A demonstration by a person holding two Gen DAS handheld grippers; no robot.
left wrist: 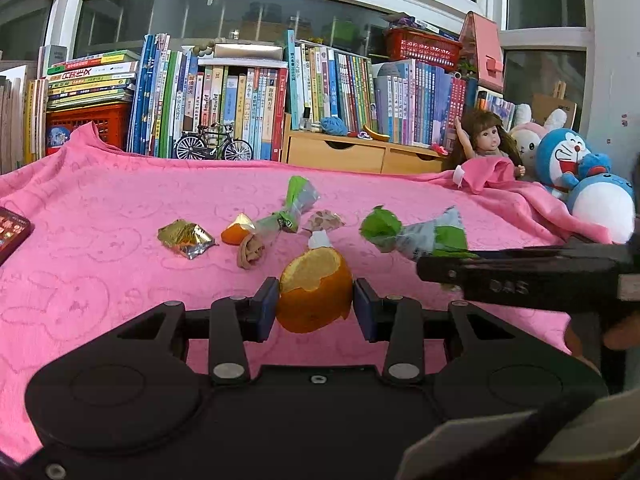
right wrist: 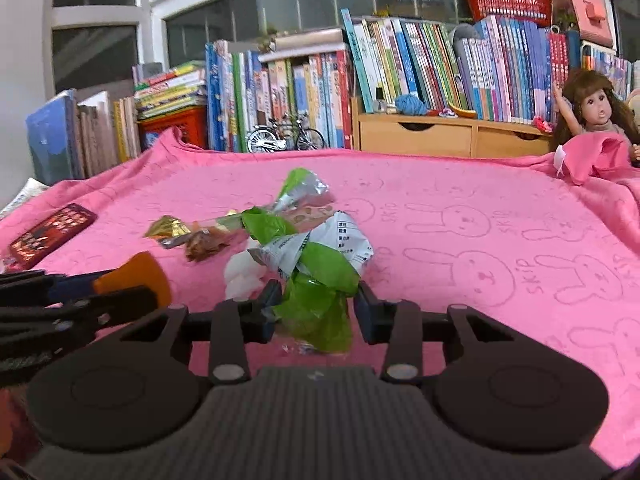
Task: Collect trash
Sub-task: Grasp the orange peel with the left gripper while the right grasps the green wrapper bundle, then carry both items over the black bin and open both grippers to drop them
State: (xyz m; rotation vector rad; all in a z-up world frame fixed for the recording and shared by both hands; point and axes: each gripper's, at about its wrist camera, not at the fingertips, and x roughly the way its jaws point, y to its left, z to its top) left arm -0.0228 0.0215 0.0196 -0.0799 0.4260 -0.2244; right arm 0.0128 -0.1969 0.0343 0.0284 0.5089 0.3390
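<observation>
A hollow orange peel sits between the blue pads of my left gripper, which is shut on it just above the pink towel. My right gripper is shut on a crumpled green and white wrapper. In the left wrist view that wrapper lies at the right, with the right gripper reaching in over it. Further back on the towel lie a gold foil wrapper, a small peel piece, a brown scrap, a green and silver wrapper and a brown patterned wrapper.
A red-cased phone lies at the towel's left edge. A doll and plush toys crowd the far right corner. Books, a model bicycle and a wooden drawer unit line the back.
</observation>
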